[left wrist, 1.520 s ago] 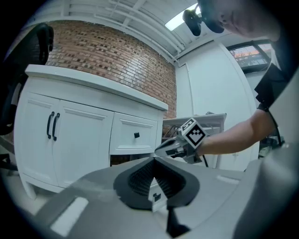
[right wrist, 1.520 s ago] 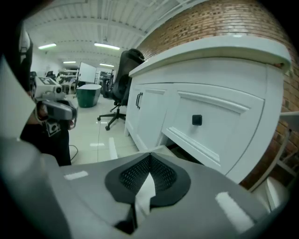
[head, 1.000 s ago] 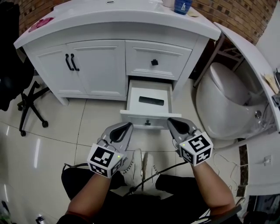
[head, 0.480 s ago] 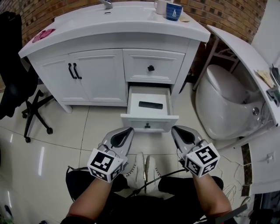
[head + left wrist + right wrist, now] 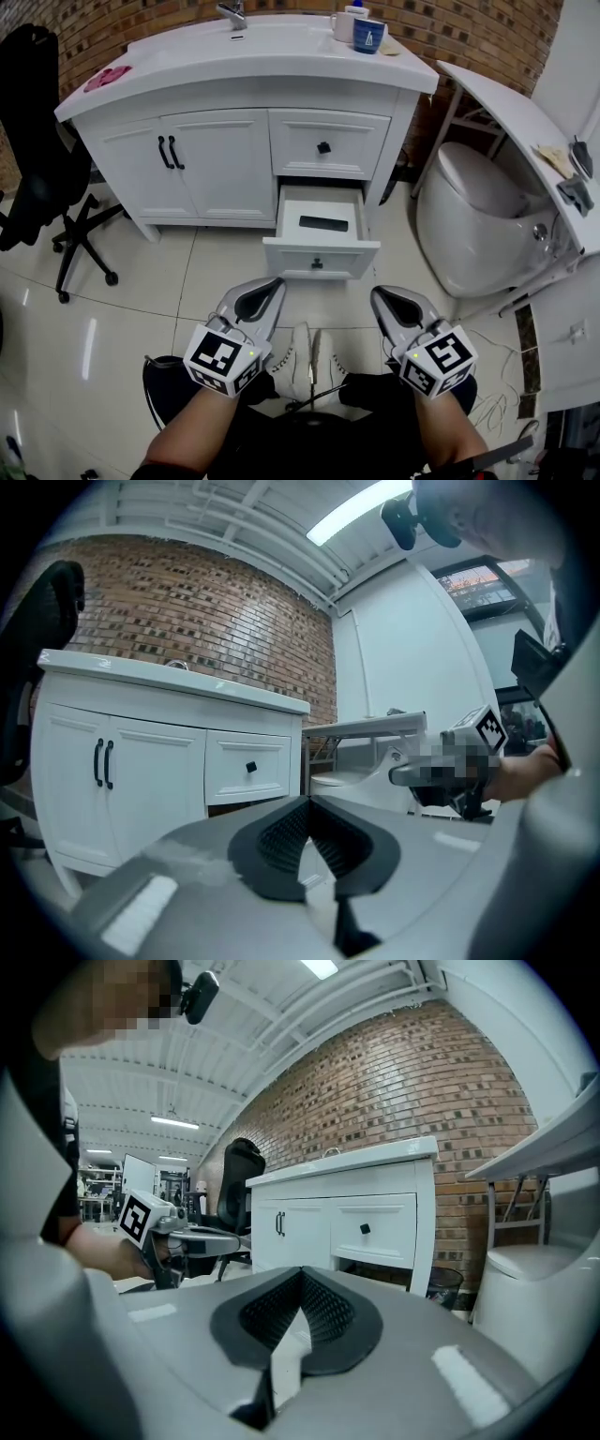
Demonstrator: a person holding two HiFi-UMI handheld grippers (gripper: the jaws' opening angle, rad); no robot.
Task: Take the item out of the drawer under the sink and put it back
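Lying flat inside the pulled-out lower drawer [image 5: 322, 258] of a white vanity cabinet [image 5: 216, 159], a slim black rectangular item [image 5: 323, 223] is seen untouched, well apart from both grippers. The left gripper [image 5: 272, 281] and the right gripper [image 5: 380, 292] are held side by side low over the glossy tiled floor [image 5: 122, 281], short of the drawer front and above a pair of white shoes [image 5: 305, 356]. In each gripper view the jaws are pressed together at the tips with nothing between them. On the vanity's worktop [image 5: 272, 47] a blue mug [image 5: 368, 36] is set beside a white cup [image 5: 343, 26], with a pink cloth [image 5: 106, 77] at the far left end. A black office chair [image 5: 37, 178] is parked left of the cabinet, and a white toilet [image 5: 478, 216] is seen to its right.
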